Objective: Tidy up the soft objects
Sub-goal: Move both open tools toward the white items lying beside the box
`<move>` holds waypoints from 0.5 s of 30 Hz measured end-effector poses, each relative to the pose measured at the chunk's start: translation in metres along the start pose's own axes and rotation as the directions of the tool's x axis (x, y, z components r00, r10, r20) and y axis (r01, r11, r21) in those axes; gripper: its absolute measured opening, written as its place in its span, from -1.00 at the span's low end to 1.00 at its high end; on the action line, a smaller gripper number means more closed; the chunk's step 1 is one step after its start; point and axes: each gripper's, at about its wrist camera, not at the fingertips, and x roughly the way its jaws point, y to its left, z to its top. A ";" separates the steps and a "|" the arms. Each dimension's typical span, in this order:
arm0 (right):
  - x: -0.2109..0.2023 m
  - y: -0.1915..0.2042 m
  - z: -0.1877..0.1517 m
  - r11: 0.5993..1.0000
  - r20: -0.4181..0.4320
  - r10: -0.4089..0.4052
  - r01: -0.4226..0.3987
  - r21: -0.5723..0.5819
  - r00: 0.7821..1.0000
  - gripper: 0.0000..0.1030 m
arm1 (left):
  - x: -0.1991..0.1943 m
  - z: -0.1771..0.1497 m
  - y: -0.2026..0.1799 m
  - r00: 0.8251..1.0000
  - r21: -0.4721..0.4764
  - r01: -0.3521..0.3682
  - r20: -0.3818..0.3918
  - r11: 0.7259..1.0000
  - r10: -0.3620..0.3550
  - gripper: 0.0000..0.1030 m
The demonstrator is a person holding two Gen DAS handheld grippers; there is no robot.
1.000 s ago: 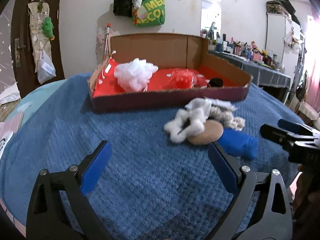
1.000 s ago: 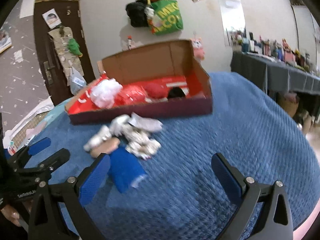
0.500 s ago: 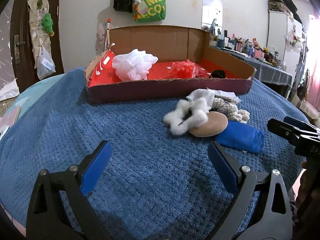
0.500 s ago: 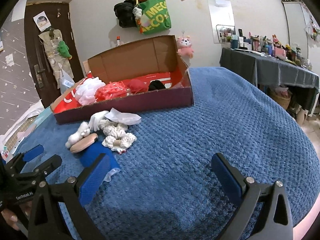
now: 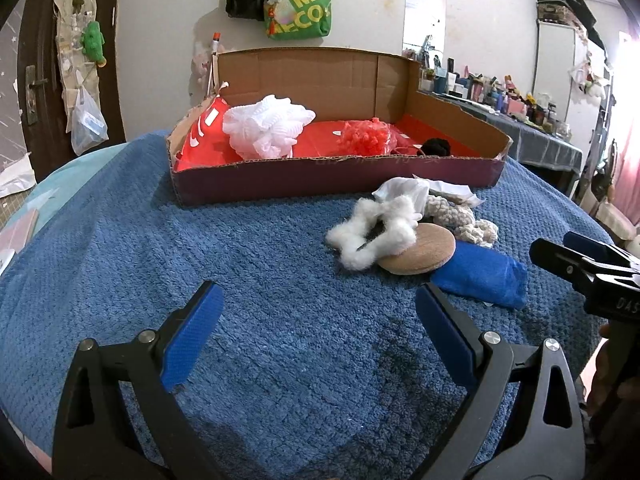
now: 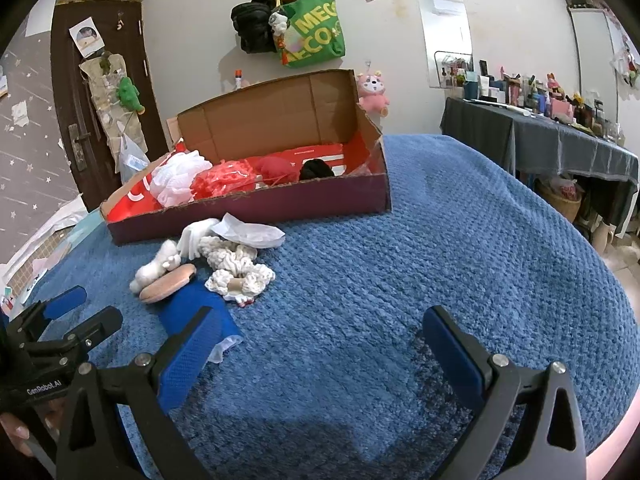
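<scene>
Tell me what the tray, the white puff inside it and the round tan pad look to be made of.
Tray: corrugated cardboard, matte brown walls with fold creases, glossy red lining. White puff: likely nylon mesh, ruffled and slightly translucent, like a bath pouf. Round tan pad: smooth, matte, flat disc, possibly foam or sponge; the pictures leave this open.

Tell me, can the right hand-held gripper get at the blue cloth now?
Probably yes: the right hand-held gripper is open, and the blue cloth lies uncovered just beyond its left finger, nothing between them.
</scene>
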 end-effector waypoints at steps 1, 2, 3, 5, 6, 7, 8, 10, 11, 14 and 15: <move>0.000 0.000 0.000 1.000 -0.002 0.000 0.000 -0.002 1.000 1.00 | 0.000 0.000 0.000 1.000 -0.001 0.003 -0.002 1.000 -0.003 0.91; 0.000 0.001 0.001 1.000 -0.003 0.001 -0.001 -0.002 1.000 1.00 | 0.000 0.001 0.001 1.000 -0.002 0.007 -0.006 1.000 -0.007 0.91; 0.001 0.002 0.003 1.000 -0.004 0.004 -0.004 -0.003 1.000 1.00 | 0.000 0.002 0.001 1.000 -0.004 0.011 -0.011 1.000 -0.011 0.91; 0.002 0.003 0.005 1.000 -0.006 0.003 -0.003 -0.008 1.000 1.00 | 0.001 0.005 0.003 1.000 -0.003 0.017 -0.021 1.000 -0.017 0.91; 0.003 0.005 0.007 1.000 -0.010 0.000 0.000 -0.015 1.000 1.00 | 0.000 0.007 0.003 0.999 -0.001 0.023 -0.024 1.000 -0.023 0.91; 0.003 0.006 0.008 1.000 -0.010 -0.004 0.003 -0.021 1.000 1.00 | 0.001 0.010 0.005 0.999 0.000 0.028 -0.026 1.000 -0.028 0.91; 0.003 0.008 0.010 1.000 -0.010 -0.007 0.006 -0.028 1.000 1.00 | 0.001 0.013 0.005 0.999 0.002 0.032 -0.027 0.999 -0.032 0.91; 0.004 0.011 0.014 0.999 -0.011 -0.012 0.012 -0.039 1.000 1.00 | 0.002 0.019 0.007 0.999 0.003 0.044 -0.029 0.999 -0.044 0.91; 0.005 0.012 0.016 0.999 -0.012 -0.015 0.014 -0.043 1.000 1.00 | 0.002 0.021 0.008 0.998 0.002 0.049 -0.032 0.999 -0.049 0.91; 0.007 0.013 0.022 0.999 -0.017 -0.006 0.005 -0.039 1.000 1.00 | 0.007 0.031 0.008 0.996 0.010 0.068 -0.050 0.998 -0.067 0.91; 0.008 0.013 0.026 0.999 -0.021 0.001 -0.002 -0.035 1.000 1.00 | 0.008 0.034 0.009 0.996 0.010 0.075 -0.054 0.997 -0.074 0.91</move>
